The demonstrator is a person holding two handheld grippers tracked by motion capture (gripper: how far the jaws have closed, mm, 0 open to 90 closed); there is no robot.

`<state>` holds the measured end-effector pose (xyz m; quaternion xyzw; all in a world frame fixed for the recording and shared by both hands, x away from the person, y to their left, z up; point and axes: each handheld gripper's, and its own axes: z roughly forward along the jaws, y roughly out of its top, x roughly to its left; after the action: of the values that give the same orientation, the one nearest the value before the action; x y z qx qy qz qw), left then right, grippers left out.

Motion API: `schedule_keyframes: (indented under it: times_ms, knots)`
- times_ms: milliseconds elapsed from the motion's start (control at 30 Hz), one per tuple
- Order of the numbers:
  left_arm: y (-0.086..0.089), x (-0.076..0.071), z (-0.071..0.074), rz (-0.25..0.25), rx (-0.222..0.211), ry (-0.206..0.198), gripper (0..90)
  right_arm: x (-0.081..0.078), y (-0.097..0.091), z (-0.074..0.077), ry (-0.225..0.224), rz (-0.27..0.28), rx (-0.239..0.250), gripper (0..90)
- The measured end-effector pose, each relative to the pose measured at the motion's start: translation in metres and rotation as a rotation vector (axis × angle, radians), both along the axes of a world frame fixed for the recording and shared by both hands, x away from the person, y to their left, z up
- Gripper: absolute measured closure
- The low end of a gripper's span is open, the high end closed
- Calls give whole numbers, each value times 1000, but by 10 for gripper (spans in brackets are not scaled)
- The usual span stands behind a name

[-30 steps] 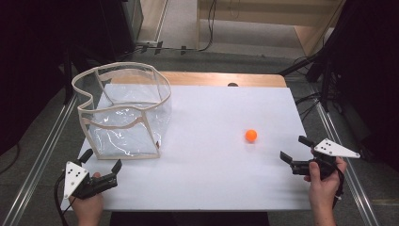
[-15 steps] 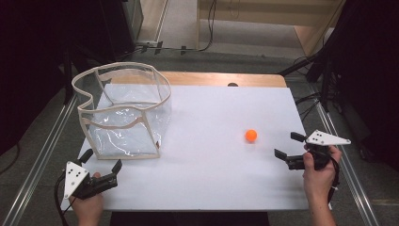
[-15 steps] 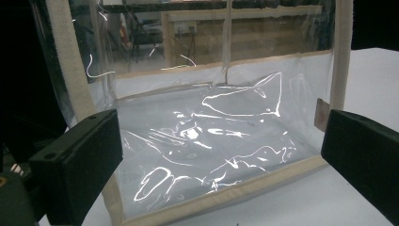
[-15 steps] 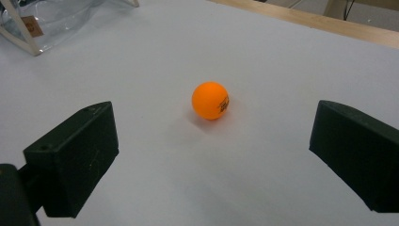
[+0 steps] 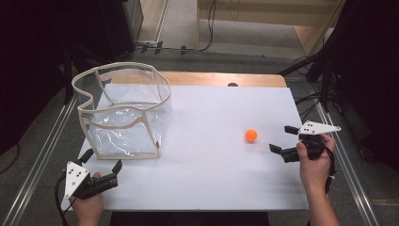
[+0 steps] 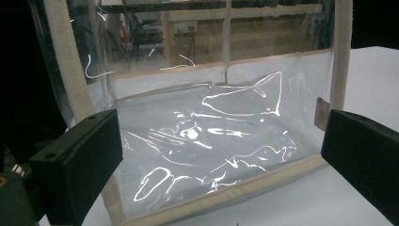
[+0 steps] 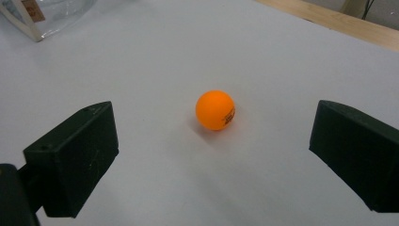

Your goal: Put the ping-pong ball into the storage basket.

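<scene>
An orange ball (image 5: 251, 135) (image 7: 215, 110) rests on the white table (image 5: 211, 165), right of the middle. My right gripper (image 5: 283, 140) (image 7: 211, 155) is open, its jaws pointing at the ball from a short way to the right, apart from it. A clear plastic bag with cream edging (image 5: 123, 113) (image 6: 211, 141) stands open-topped at the table's left. My left gripper (image 5: 101, 160) (image 6: 221, 165) is open near the front left corner, just in front of the bag's lower edge, with nothing between its jaws.
A wooden strip (image 5: 211, 79) runs along the table's far edge. Metal rails (image 5: 346, 174) flank both sides of the table. White tabletop stretches between the bag and the ball. Dark stands and cables (image 5: 324, 70) lie beyond the right rail.
My right gripper has moved forward and left, closing in on the orange ball. The left gripper, the bag and the ball have stayed put.
</scene>
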<state>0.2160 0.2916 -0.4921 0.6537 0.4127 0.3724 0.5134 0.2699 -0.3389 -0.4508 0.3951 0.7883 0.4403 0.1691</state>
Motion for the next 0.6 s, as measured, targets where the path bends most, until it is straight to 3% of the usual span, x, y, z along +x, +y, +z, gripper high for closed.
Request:
schedule_keyframes:
  times_ms: [600]
  knots:
    - [0, 0, 0, 0, 1, -2, 0, 29, 14, 4, 84, 80, -58, 3]
